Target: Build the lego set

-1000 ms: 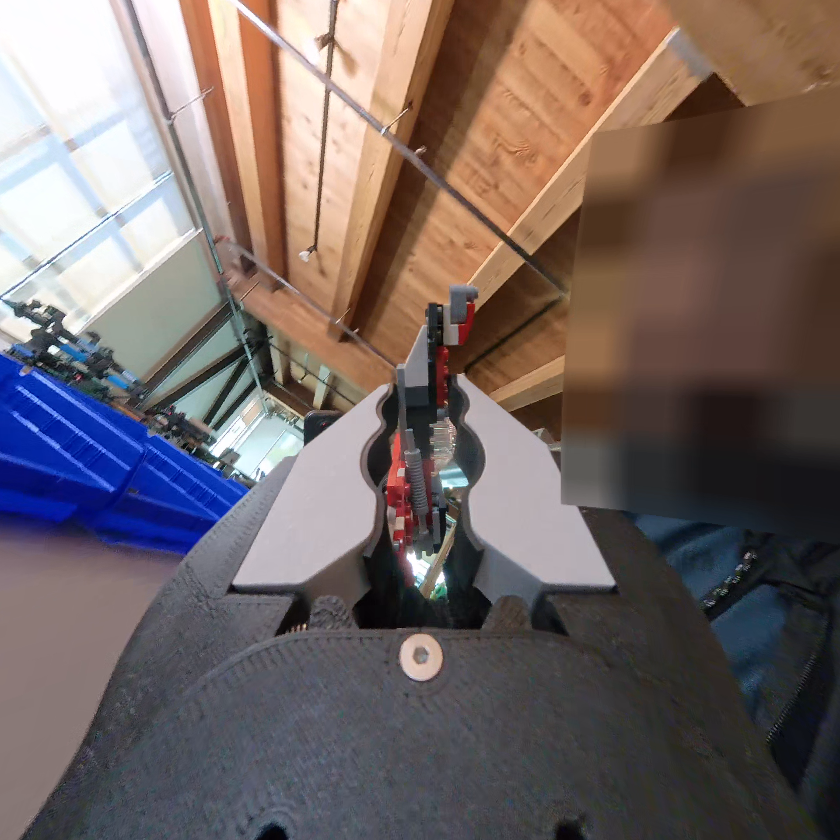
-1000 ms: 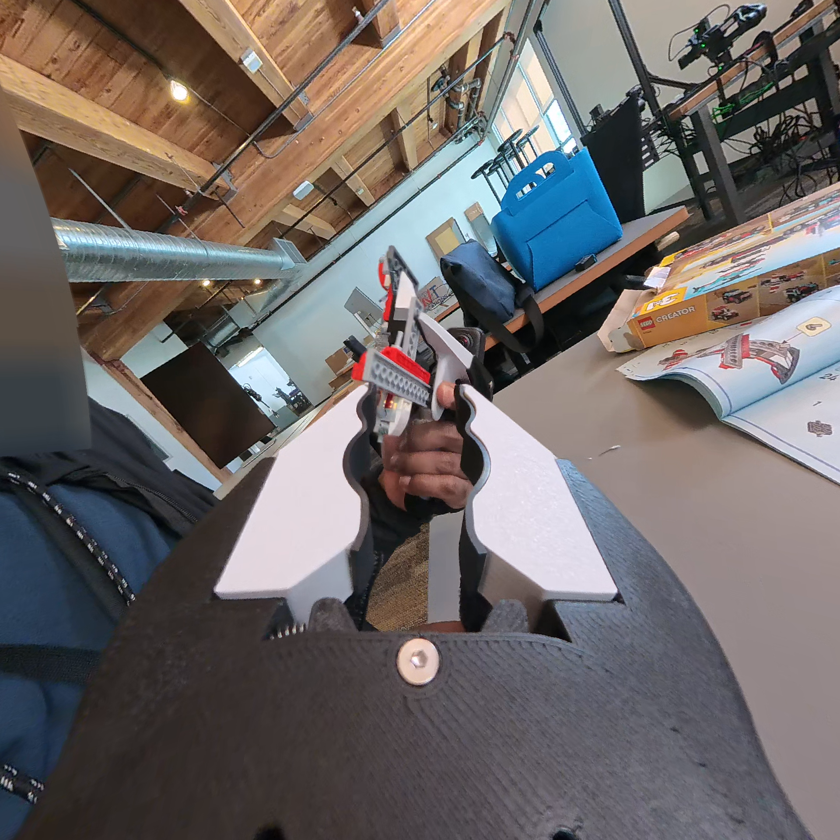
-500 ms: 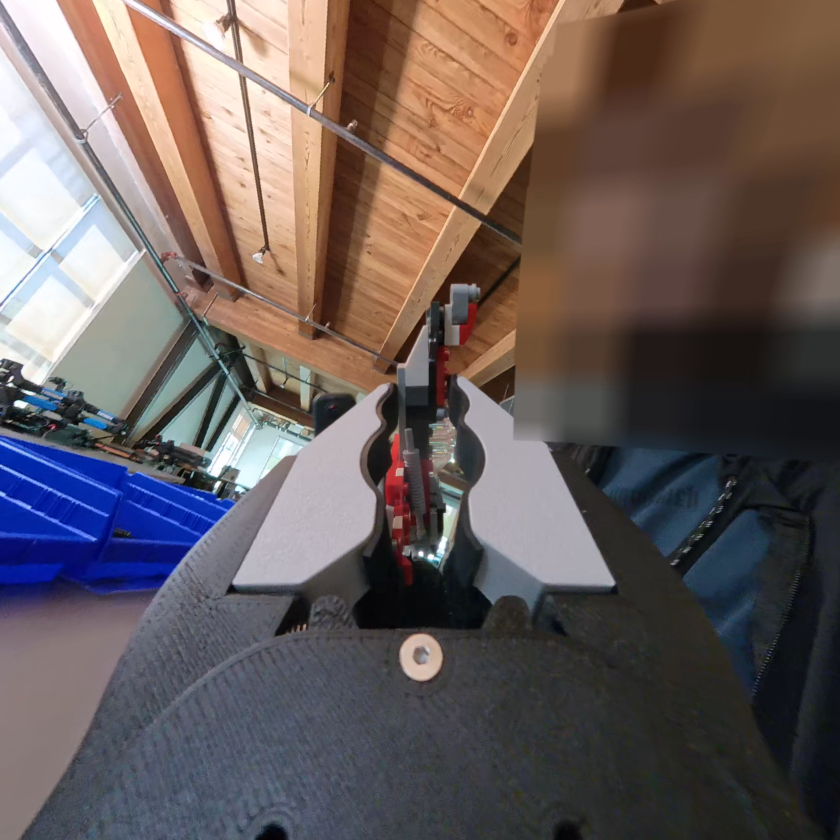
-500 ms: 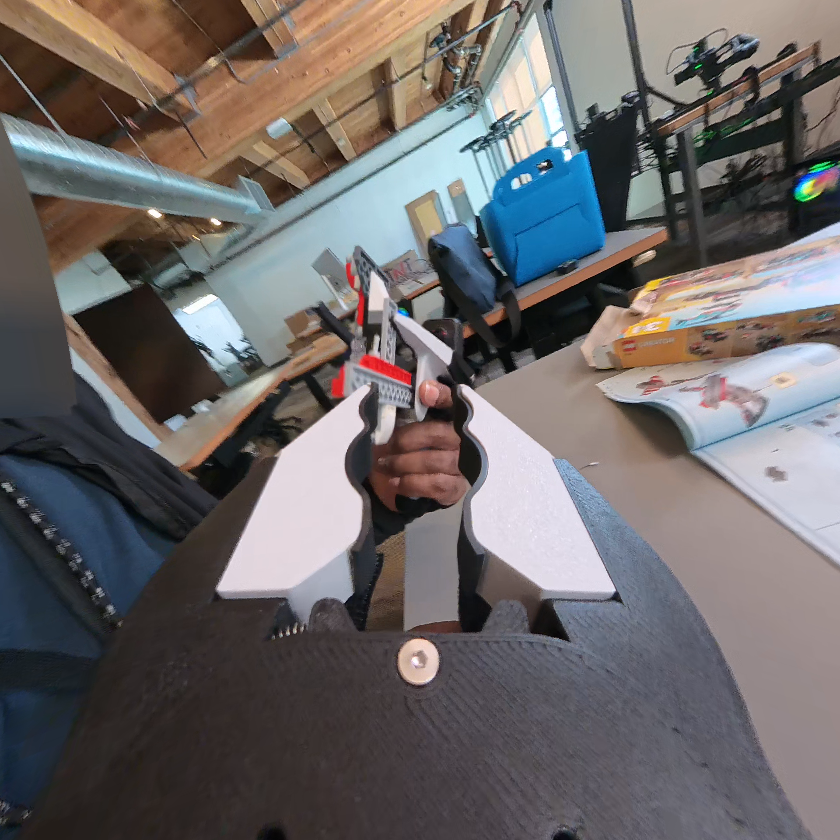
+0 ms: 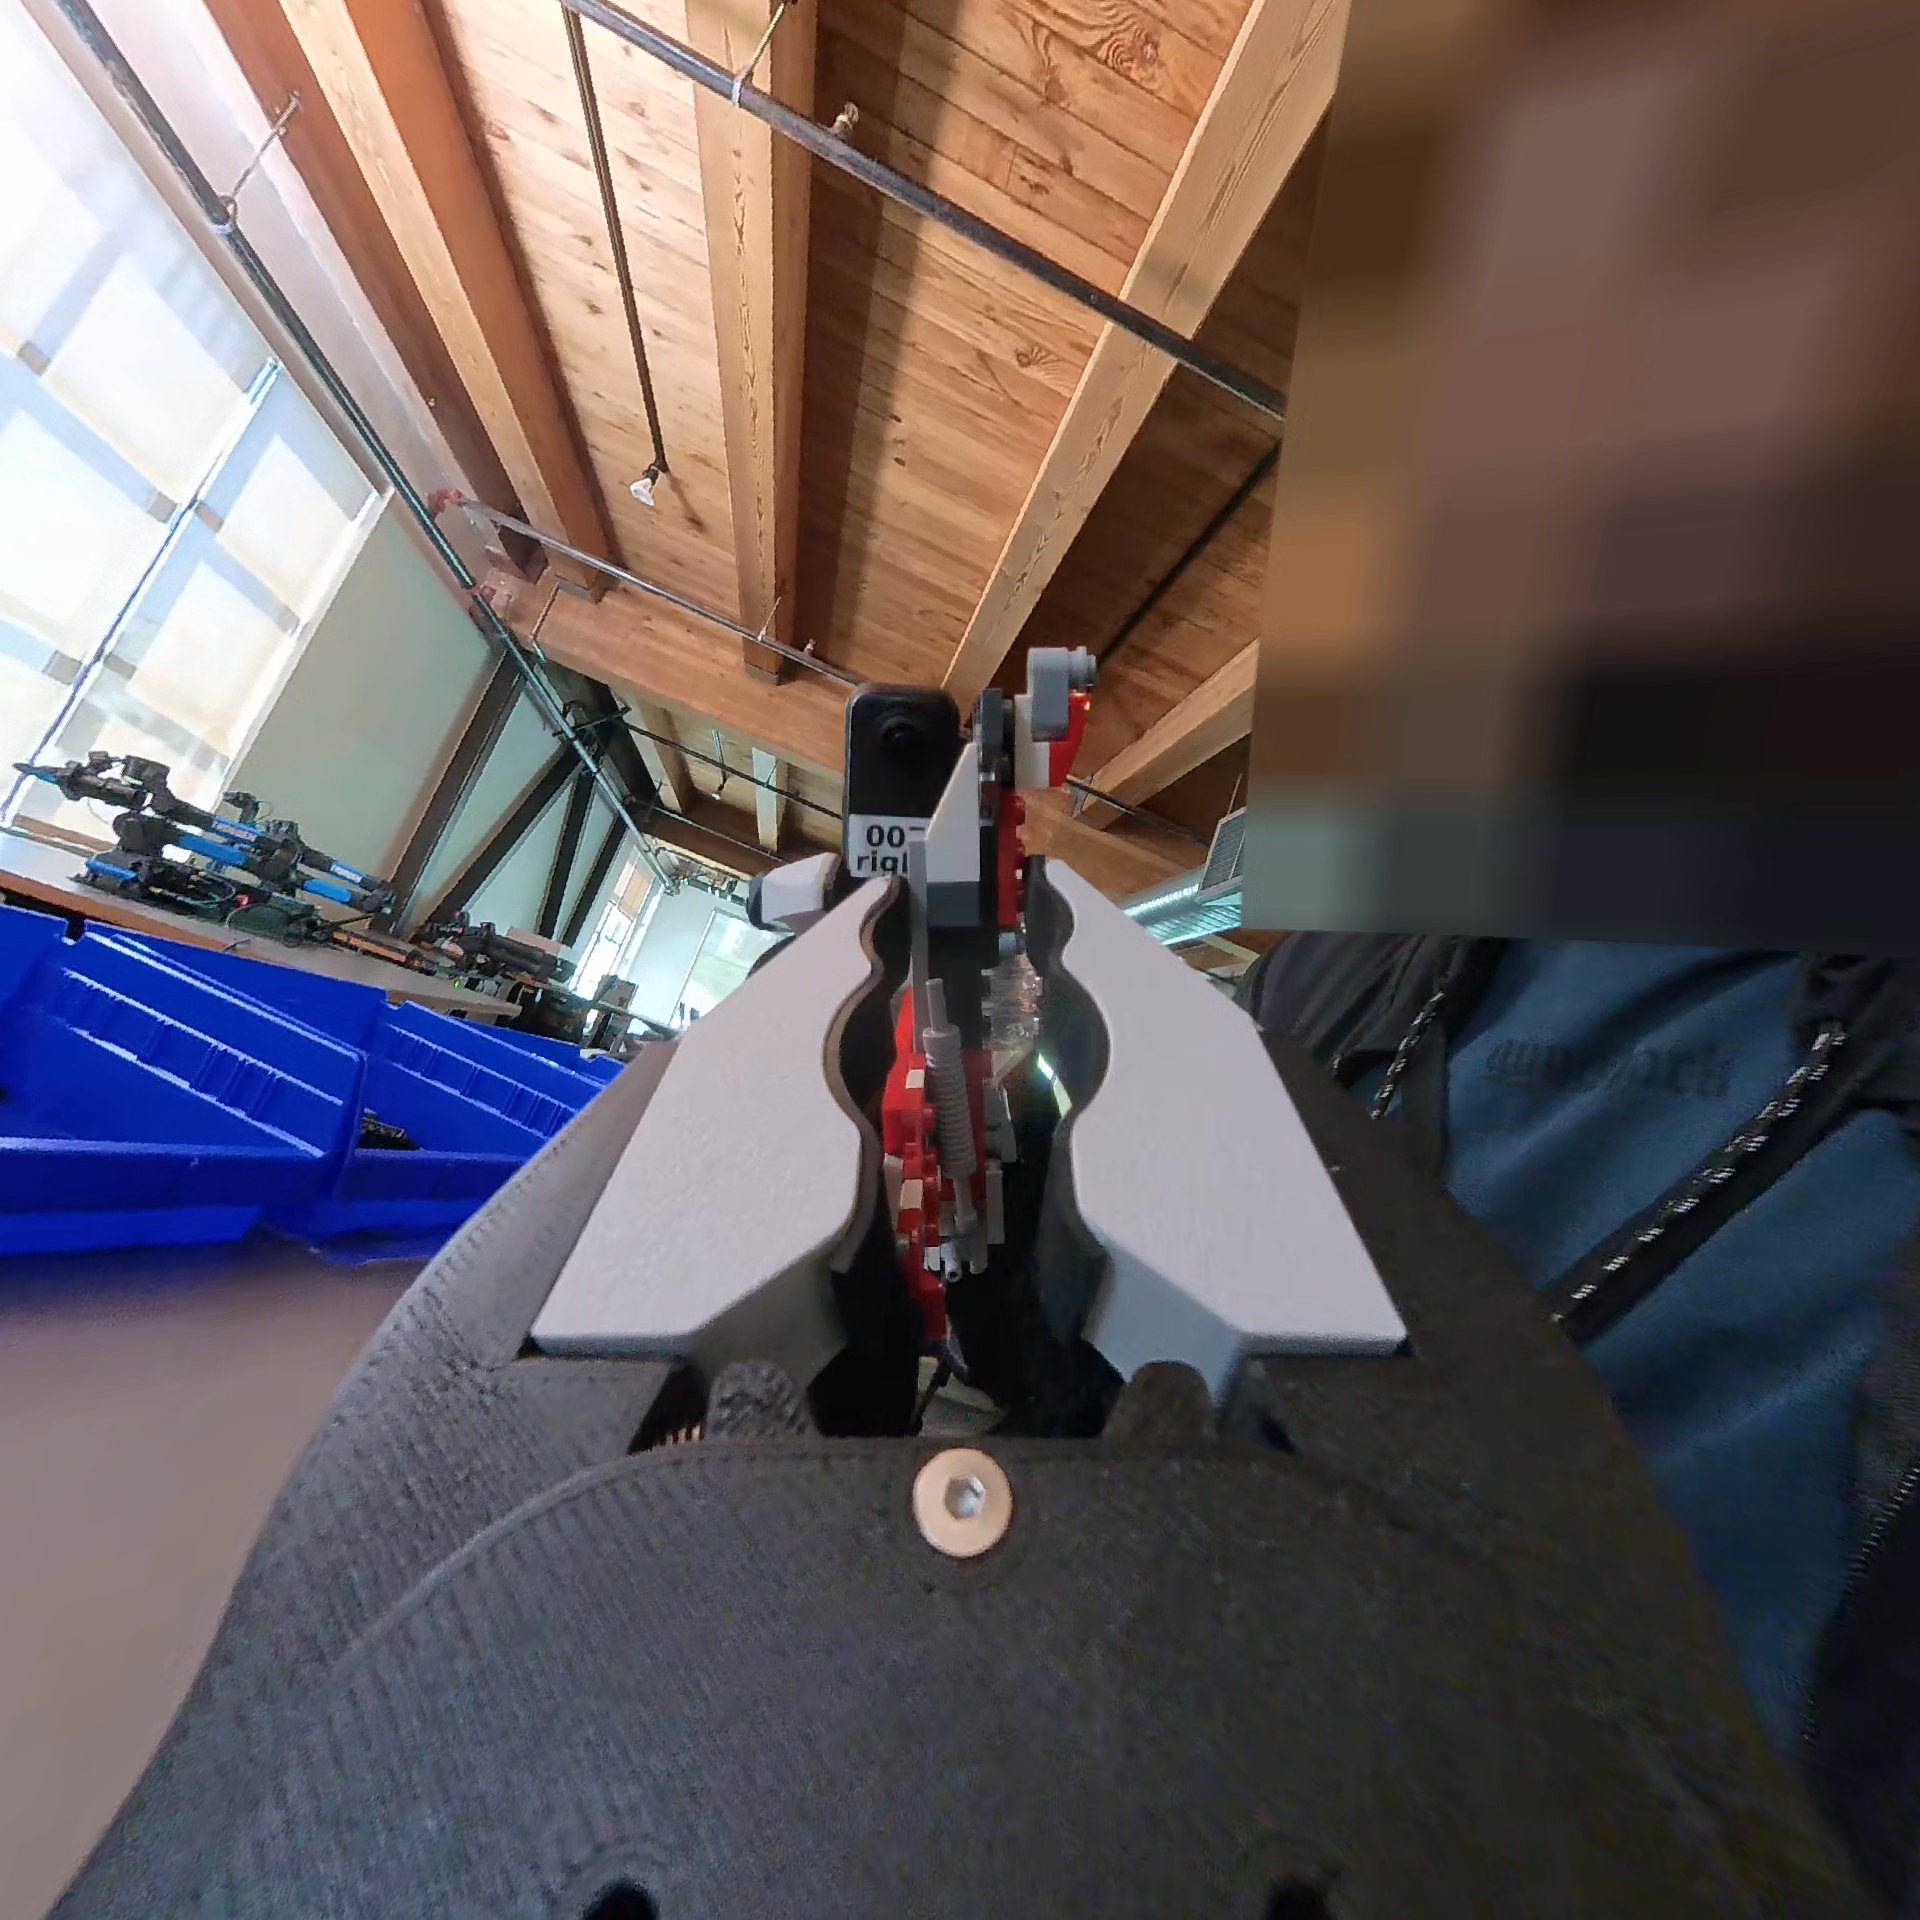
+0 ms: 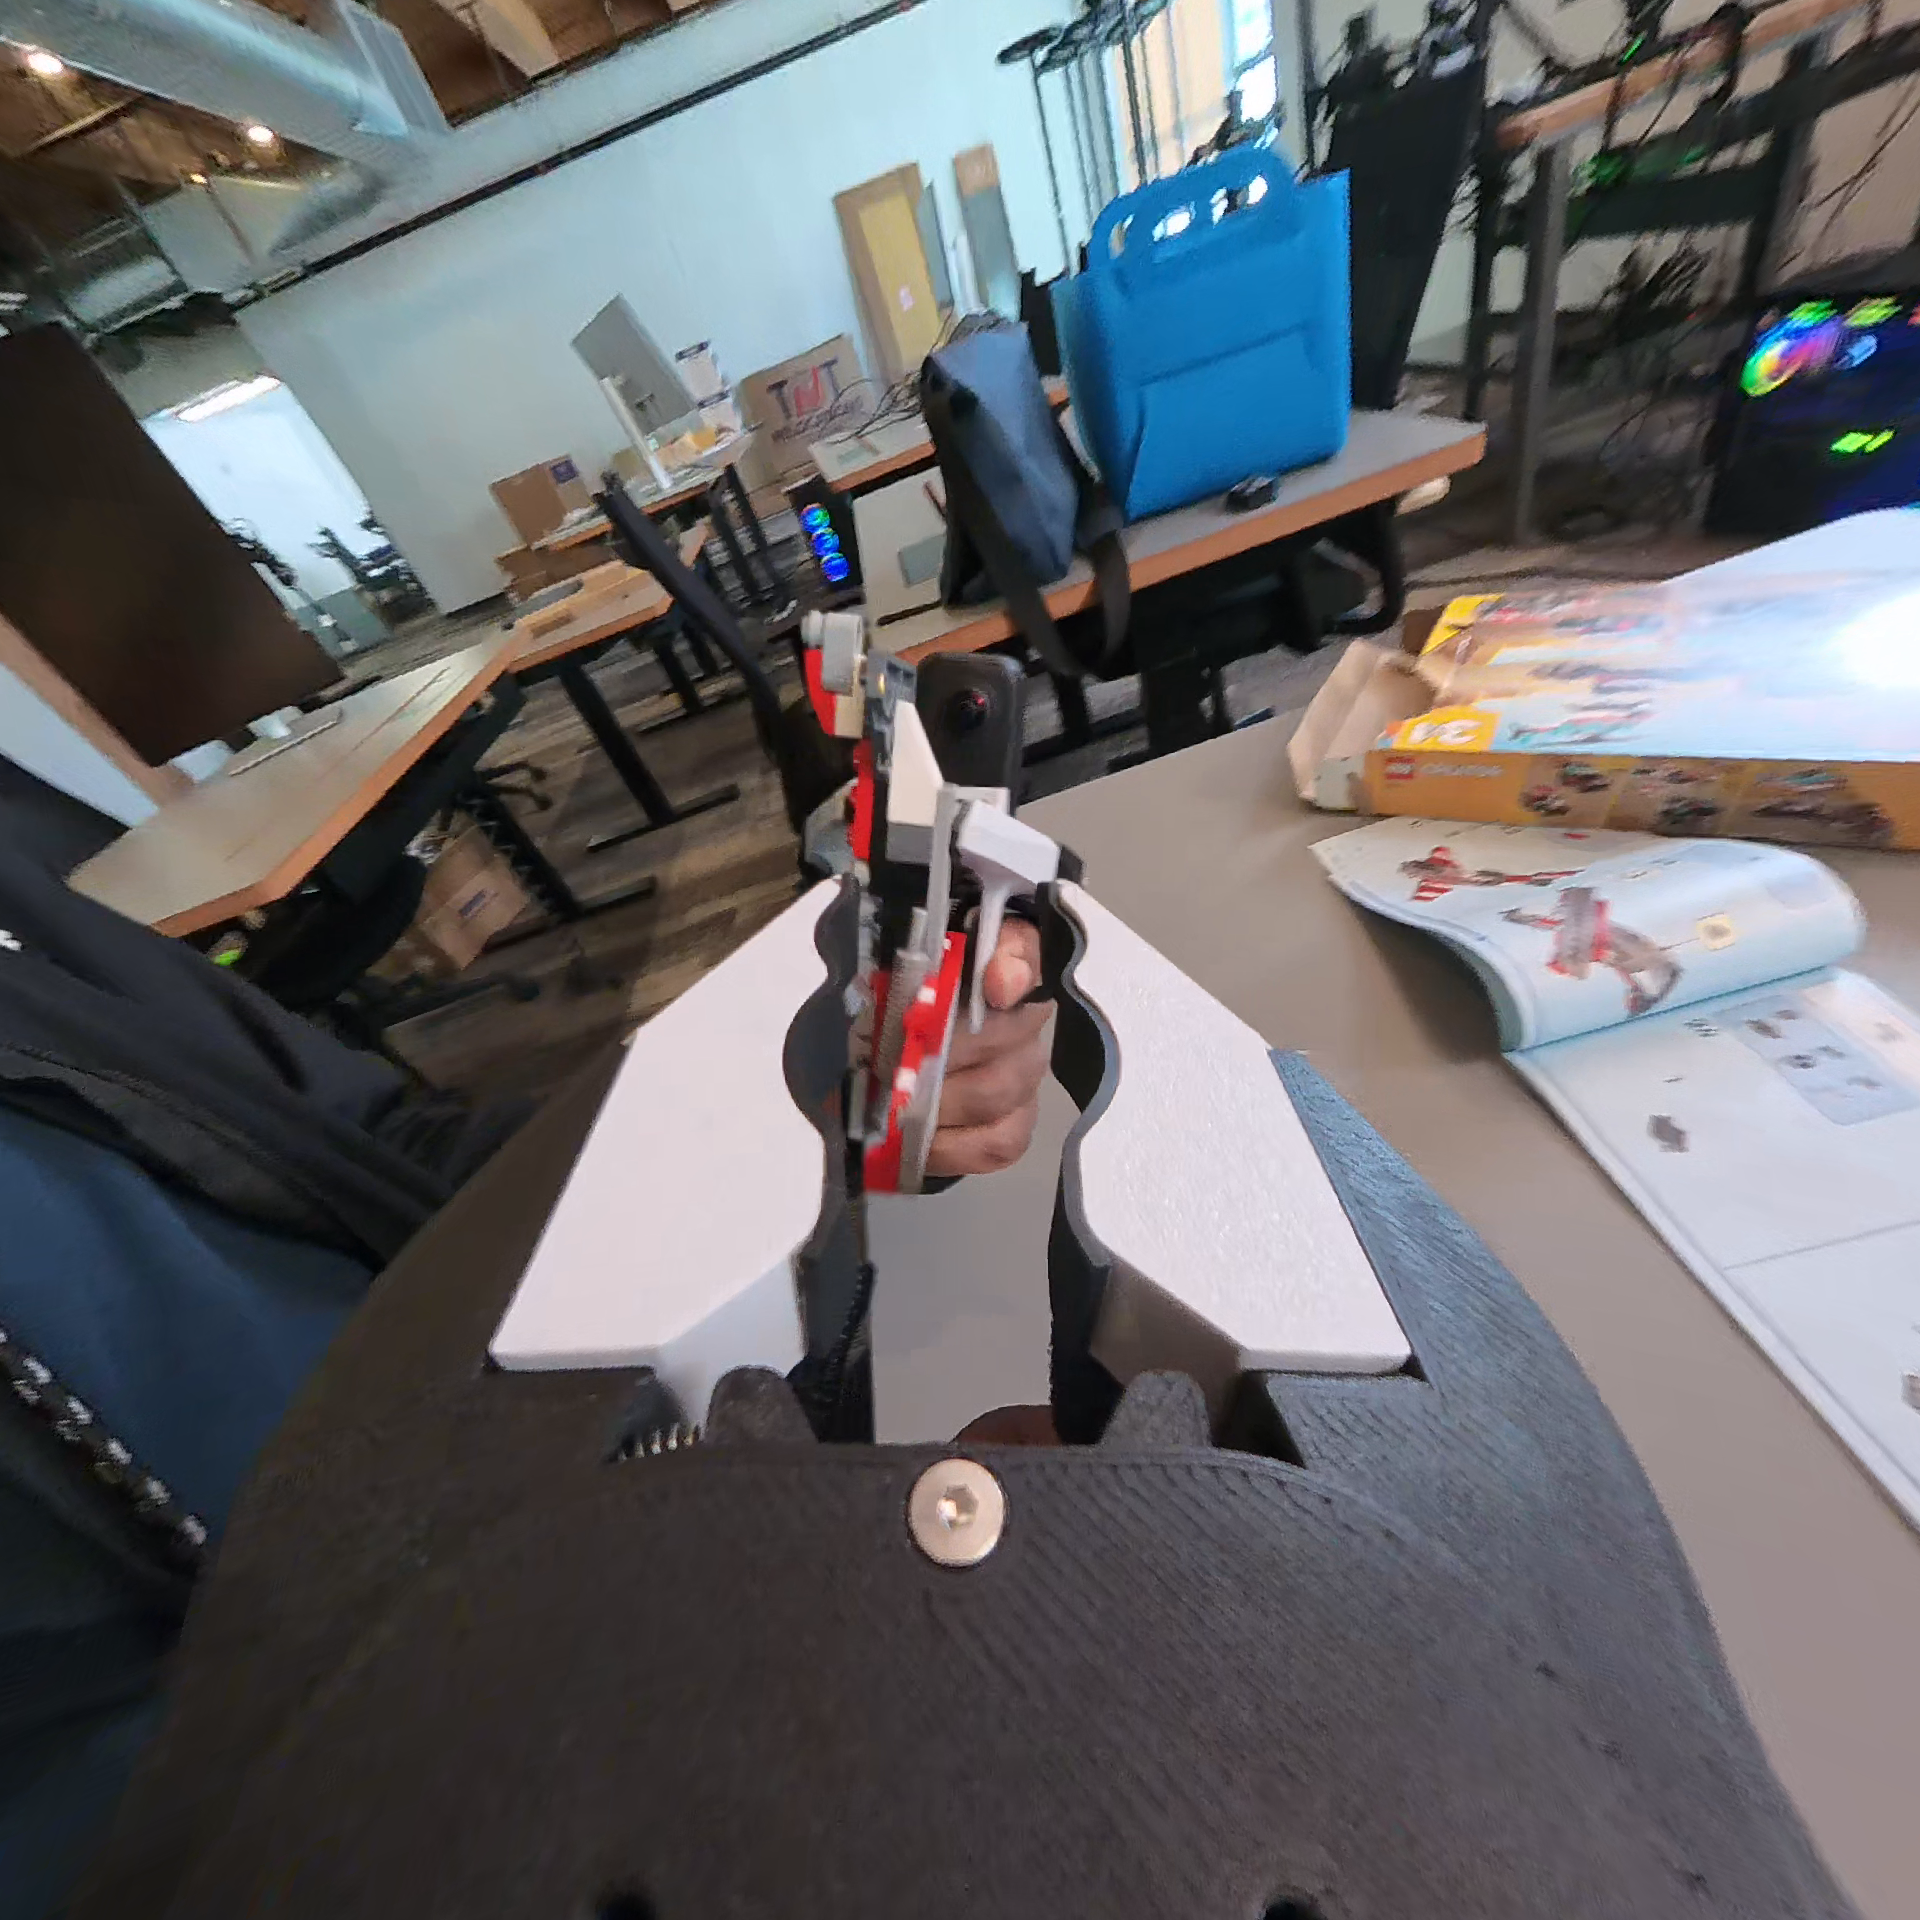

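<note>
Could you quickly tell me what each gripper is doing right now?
Left tongs: closed on the red-and-grey lego model.
Right tongs: open, holding nothing, around the model.

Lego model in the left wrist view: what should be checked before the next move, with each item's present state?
1. Left gripper has the Lego model: ok, its fingers are closed on it.
2. Model held clear of the table: ok, it is up in the air.
3. Right gripper ready to take hold: ok, its fingers stand well apart.
4. Right fingers touching the model: cannot tell, the model overlaps the gap.
5. Loose piece in the right gripper to add: not ok, none seen.
6. Instruction booklet open on the table: ok.
</note>
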### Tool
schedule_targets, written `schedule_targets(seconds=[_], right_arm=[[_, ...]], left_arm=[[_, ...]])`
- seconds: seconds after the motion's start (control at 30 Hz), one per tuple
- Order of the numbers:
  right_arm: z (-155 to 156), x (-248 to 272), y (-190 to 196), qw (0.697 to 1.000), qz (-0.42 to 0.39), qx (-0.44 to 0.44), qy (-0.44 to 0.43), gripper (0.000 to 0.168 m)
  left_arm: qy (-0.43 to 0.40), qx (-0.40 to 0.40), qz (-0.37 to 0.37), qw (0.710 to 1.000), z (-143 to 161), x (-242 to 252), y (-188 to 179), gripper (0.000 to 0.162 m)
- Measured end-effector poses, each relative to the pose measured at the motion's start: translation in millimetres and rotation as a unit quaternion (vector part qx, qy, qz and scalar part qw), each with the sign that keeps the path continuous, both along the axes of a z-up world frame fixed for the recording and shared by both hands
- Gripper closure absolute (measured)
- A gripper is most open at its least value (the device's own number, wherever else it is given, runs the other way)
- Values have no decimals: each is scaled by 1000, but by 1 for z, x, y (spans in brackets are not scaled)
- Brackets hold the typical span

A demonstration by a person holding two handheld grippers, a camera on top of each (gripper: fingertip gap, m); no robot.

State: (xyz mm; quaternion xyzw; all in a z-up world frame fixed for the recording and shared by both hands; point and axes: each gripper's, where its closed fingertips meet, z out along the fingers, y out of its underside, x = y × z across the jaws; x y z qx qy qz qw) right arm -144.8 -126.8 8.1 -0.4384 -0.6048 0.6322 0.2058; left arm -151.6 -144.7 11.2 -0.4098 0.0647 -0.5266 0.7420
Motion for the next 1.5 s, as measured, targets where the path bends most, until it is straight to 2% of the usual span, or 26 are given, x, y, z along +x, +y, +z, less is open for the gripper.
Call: schedule_targets(seconds=[0.23,0.33,0.6,1.03,1.13,1.33,1.5], right_arm=[[-7,-3,-9,999,27,-12,-17,136],[-10,-3,-7,1000,25,-9,-17,143],[-13,0,-3,999,30,-14,-12,148],[-17,4,10,999,11,-50,-18,145],[-21,7,16,998,1,-54,-18,143],[-45,4,35,997,-34,-45,-48,136],[-65,1,47,995,-49,-54,-73,131]], left_arm=[[30,-28,10,999,-7,7,10,141],[35,-34,8,999,-9,10,12,141],[36,-52,7,998,-13,12,17,141],[45,-91,25,995,-20,8,26,141],[47,-122,36,991,-28,1,28,141],[78,-234,55,968,-63,-4,43,141],[94,-281,54,953,-81,-3,48,141]])
